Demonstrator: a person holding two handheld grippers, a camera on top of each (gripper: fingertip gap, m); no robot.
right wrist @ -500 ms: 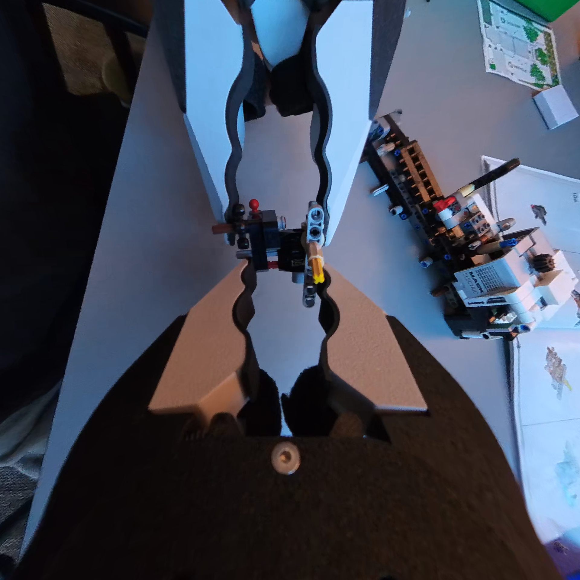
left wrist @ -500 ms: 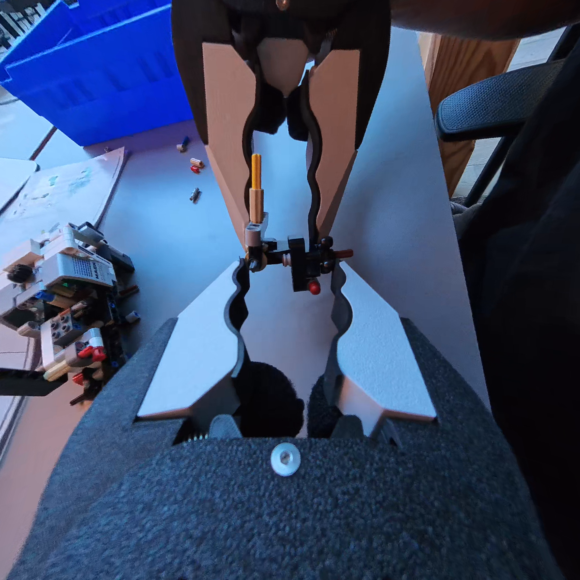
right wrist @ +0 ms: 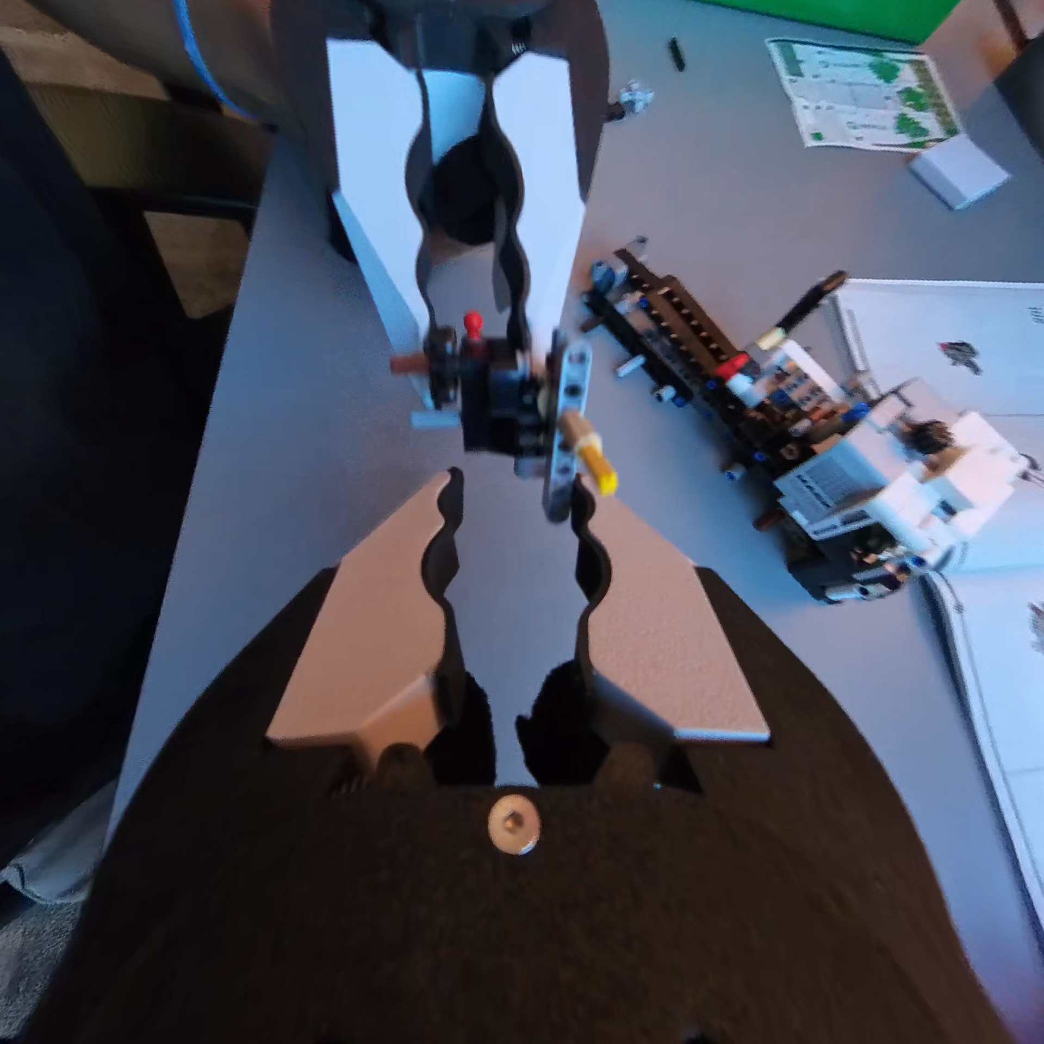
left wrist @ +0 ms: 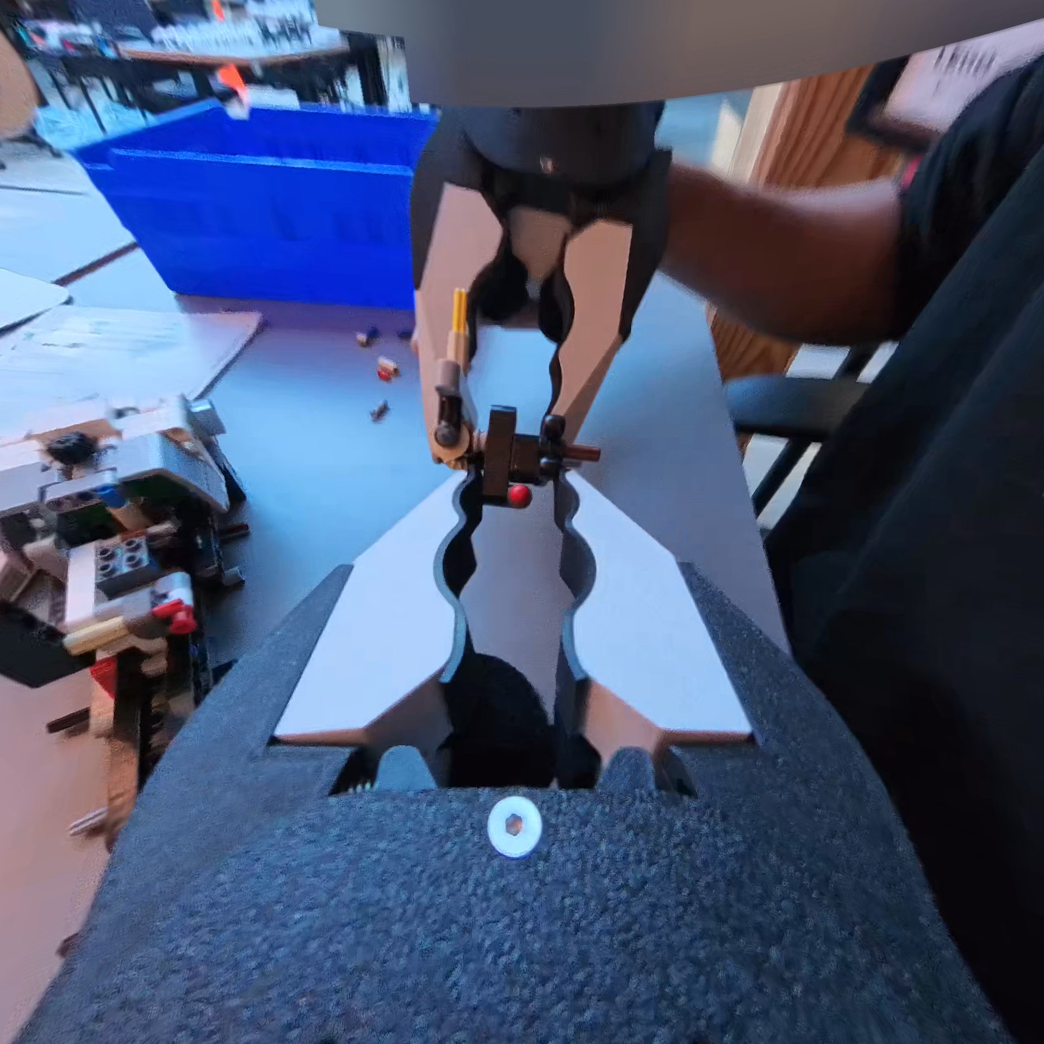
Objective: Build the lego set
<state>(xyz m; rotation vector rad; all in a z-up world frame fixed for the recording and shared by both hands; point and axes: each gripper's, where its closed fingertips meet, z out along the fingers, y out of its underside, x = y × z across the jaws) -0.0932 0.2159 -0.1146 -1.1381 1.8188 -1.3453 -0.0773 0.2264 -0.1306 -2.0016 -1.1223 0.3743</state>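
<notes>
- One grey table (left wrist: 316, 452) fills both views. Its long edge runs beside the person's dark clothing, and in the left wrist view a black chair armrest (left wrist: 791, 401) stands just past this edge. The strip of table under the grippers is bare.
- A blue bin (left wrist: 254, 226) closes the far side of the table.
- An open instruction booklet (right wrist: 932, 350) lies at the table's other side. Its print is too blurred to read. A green-printed leaflet (right wrist: 858, 96) and a small white box (right wrist: 957, 172) lie farther off.
- The large lego model (right wrist: 791, 452) stands just beside the booklet, well apart from the grippers. One white panel on it carries dark lettering.
- A bare forearm (left wrist: 779, 254) reaches in from the person's side to the right gripper (right wrist: 517, 480). This gripper points toward the left gripper (left wrist: 515, 486), so the two meet tip to tip above the table.
- The small sub-assembly (left wrist: 500, 452) hangs between the four fingertips, off the table surface. It has a black block, a grey beam, a tan and yellow axle and a red ball.
- The right jaws are closed on the sub-assembly, one finger against the beam and the other against a black joint.
- The left jaws stand partly apart with the black block between their tips. I cannot tell if they press on it.
- A few loose pieces (left wrist: 387, 367) lie near the bin.
</notes>
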